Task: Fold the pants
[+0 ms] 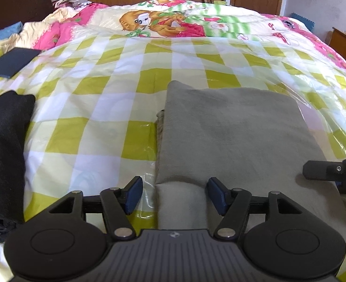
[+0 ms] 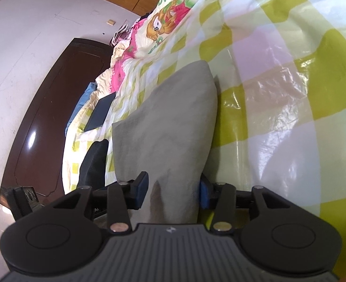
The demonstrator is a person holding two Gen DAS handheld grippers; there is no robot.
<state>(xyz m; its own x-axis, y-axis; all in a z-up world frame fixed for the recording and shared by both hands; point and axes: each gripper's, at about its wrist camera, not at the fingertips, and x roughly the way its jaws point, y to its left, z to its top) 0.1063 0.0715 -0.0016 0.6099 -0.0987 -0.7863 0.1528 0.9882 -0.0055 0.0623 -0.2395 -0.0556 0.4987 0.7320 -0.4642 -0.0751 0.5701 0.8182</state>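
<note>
The grey pants (image 1: 229, 131) lie folded in a thick rectangle on the checked plastic sheet (image 1: 97, 108) that covers the bed. My left gripper (image 1: 175, 193) is open over the pants' near left corner, its blue pads (image 1: 134, 195) apart with the cloth edge between them. My right gripper (image 2: 173, 192) is turned on its side, jaws apart, with the pants' (image 2: 173, 122) right edge between its pads (image 2: 142, 190); they do not visibly pinch it. Its finger shows in the left wrist view (image 1: 325, 170) at the pants' right side.
A black garment (image 1: 6, 145) lies on the bed to the left. A dark flat case (image 1: 10, 62) lies further back left. Cartoon-print quilt (image 1: 173, 23) covers the far bed. Dark headboard (image 2: 46, 112), wooden wardrobe and door stand beyond.
</note>
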